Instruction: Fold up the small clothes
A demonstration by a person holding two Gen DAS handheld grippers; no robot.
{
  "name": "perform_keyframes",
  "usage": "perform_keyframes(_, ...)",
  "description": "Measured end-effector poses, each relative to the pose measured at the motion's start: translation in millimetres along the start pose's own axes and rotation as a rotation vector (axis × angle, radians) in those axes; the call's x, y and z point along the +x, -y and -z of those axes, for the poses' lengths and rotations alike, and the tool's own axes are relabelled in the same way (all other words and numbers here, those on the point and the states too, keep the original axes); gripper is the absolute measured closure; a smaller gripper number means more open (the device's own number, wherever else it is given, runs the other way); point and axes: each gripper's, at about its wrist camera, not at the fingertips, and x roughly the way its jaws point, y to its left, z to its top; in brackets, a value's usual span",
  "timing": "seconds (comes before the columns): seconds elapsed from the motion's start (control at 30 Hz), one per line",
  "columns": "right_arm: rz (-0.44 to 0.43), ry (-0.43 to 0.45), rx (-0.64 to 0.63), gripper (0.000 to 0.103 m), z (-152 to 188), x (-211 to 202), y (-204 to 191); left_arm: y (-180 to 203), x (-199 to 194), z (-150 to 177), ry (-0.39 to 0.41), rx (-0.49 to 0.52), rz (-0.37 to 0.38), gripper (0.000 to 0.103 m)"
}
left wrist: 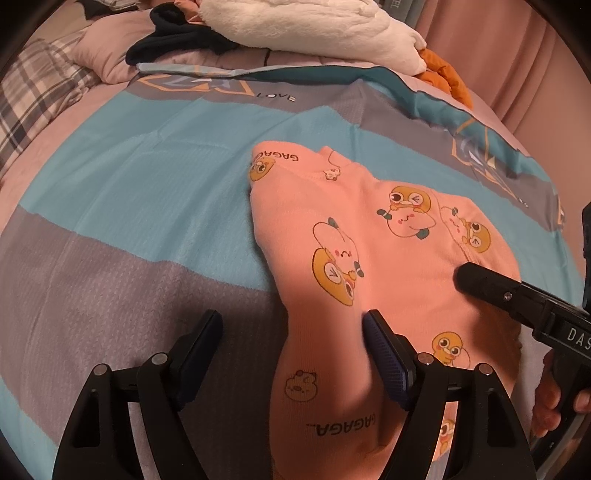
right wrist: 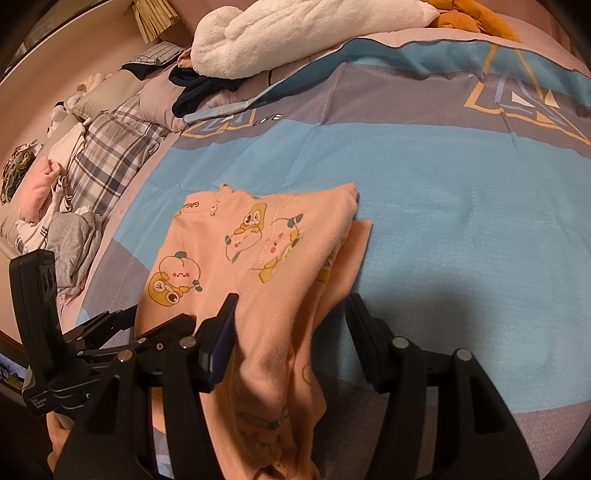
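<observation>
Both grippers, left (left wrist: 291, 354) and right (right wrist: 291, 328), jaws apart over peach garment (left wrist: 369, 236) (cartoon print); grip seemingly none.

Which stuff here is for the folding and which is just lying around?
For the folding:
- pink cartoon pyjamas
- left gripper
- right gripper
- blue and grey blanket underneath

Just lying around:
- white fluffy towel
- dark garment
- orange cloth
- plaid pillow
- grey garment

Pink cartoon-print garment (left wrist: 369, 236) lies folded on the bed; near end drooping.
</observation>
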Motion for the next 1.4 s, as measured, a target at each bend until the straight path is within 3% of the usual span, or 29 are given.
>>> perform_keyframes(1.4, 0.008, -0.001, 0.022, 0.045, 4, -4, 5, -1, -13, 17, -0.007, 0.003, -0.014, 0.025)
